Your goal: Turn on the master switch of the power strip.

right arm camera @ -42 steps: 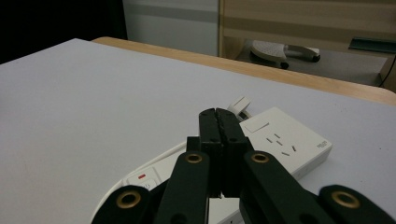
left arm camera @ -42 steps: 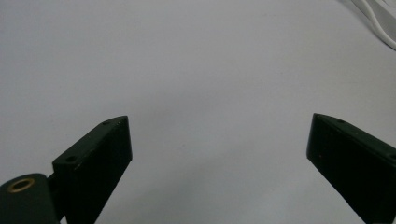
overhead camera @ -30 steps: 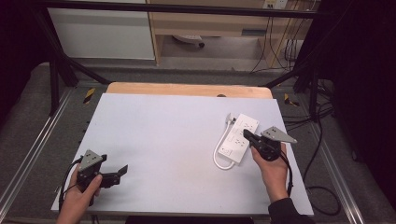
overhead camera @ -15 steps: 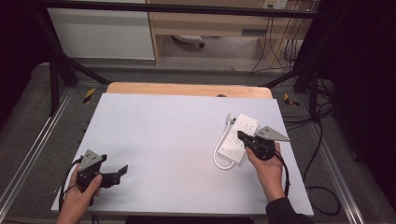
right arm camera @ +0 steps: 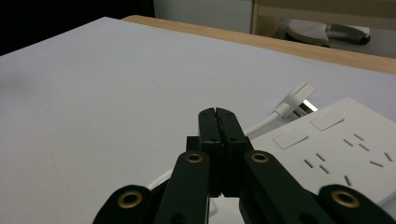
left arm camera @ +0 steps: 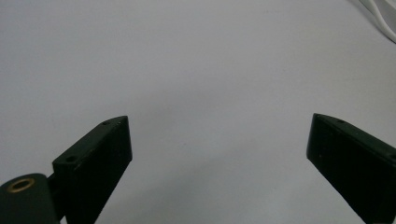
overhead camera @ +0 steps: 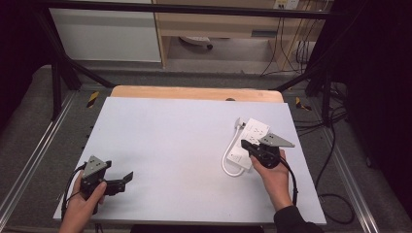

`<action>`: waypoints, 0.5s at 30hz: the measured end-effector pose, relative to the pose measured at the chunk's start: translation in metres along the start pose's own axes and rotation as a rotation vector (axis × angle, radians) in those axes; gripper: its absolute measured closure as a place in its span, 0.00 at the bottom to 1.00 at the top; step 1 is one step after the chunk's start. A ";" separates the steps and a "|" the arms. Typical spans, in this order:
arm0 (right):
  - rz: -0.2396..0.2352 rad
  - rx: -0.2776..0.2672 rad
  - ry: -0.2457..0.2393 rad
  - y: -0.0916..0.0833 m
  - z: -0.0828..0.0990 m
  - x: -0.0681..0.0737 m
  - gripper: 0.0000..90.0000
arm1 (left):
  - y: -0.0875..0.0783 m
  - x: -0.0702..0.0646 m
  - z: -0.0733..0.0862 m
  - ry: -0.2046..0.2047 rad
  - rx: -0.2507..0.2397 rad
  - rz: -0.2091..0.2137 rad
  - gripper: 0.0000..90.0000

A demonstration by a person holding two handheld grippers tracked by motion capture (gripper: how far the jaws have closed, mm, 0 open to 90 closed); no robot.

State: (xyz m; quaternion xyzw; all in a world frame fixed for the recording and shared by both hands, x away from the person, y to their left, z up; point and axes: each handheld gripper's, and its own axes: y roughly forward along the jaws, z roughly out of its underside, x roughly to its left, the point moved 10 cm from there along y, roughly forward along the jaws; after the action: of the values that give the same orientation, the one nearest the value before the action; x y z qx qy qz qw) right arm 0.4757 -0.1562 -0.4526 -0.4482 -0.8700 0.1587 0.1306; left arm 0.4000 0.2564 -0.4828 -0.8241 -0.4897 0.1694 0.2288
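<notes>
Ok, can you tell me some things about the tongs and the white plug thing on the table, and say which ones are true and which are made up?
1. The left tongs are wide open with nothing between them. True.
2. The right tongs are wide open. False: their jaws are pressed together.
3. The white power strip lies on the person's right side of the table. True.
4. The left tongs are holding the power strip. False: they hang over bare table, far from it.
5. The power strip's cord is black. False: it is white, looping beside the strip.
</notes>
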 end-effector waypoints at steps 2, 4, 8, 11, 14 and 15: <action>-0.001 0.009 -0.001 0.001 0.002 0.000 1.00 | 0.000 0.000 -0.001 -0.002 -0.006 -0.001 0.08; -0.002 0.014 -0.003 0.003 0.004 0.001 1.00 | -0.001 0.001 -0.001 -0.002 -0.007 -0.001 0.08; -0.010 0.026 -0.007 0.005 0.007 0.006 1.00 | -0.001 0.001 -0.001 -0.003 -0.008 -0.001 0.08; -0.018 0.030 0.001 0.007 0.009 0.008 1.00 | -0.001 0.001 0.000 -0.004 -0.005 -0.002 0.08; -0.019 0.038 -0.008 0.008 0.010 0.008 1.00 | -0.001 0.000 -0.001 -0.001 -0.006 -0.002 0.08; -0.019 0.037 -0.008 0.008 0.010 0.008 1.00 | -0.001 0.000 -0.001 0.000 -0.004 -0.003 0.08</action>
State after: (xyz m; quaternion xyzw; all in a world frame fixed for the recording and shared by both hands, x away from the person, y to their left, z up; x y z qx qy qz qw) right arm 0.4730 -0.1469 -0.4646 -0.4367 -0.8716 0.1755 0.1371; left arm 0.4001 0.2569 -0.4820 -0.8238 -0.4914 0.1680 0.2272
